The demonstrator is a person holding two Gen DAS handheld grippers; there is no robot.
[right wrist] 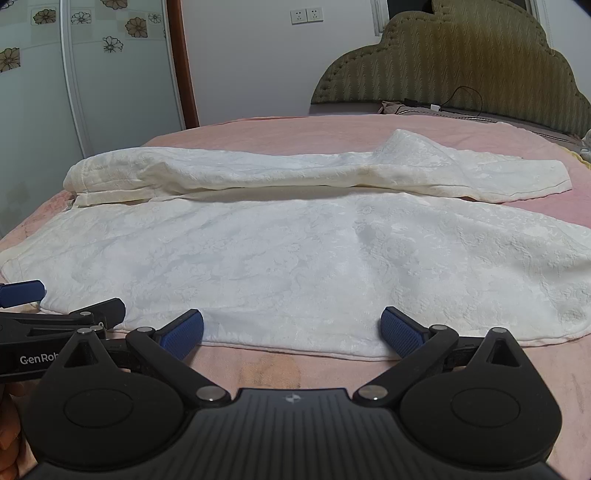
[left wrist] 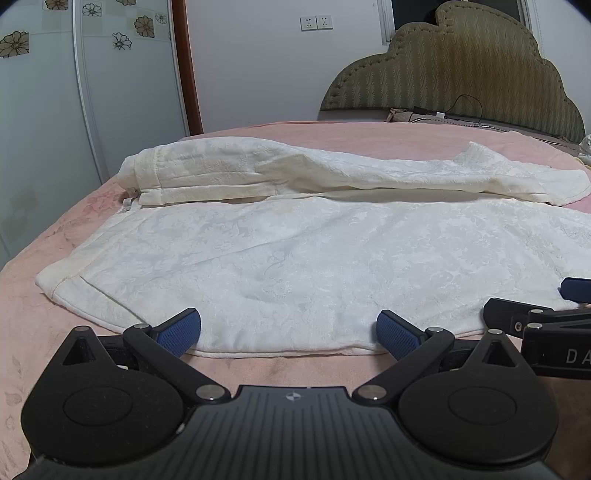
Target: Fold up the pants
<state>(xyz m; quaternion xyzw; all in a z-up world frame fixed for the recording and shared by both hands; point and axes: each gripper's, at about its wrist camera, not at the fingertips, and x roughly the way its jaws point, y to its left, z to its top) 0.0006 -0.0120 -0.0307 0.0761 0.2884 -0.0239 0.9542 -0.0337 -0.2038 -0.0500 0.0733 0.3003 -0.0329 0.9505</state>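
Your white pants [left wrist: 314,258] lie spread across the pink bed [left wrist: 48,321], olive headboard [left wrist: 461,70] and floral wardrobe doors [left wrist: 55,92] behind; left hand-held gripper [left wrist: 288,332] and right hand-held gripper [right wrist: 291,332] both spread wide at the near hem, nothing gripped

A pink bedspread [left wrist: 295,133] covers the bed below an olive scalloped headboard [left wrist: 461,74]; white wall with sockets [left wrist: 316,23], floral wardrobe doors [left wrist: 44,92].

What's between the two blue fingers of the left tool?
In the left wrist view, the near edge of the white pants lies between the left tool's open fingers, on the pink blanket.
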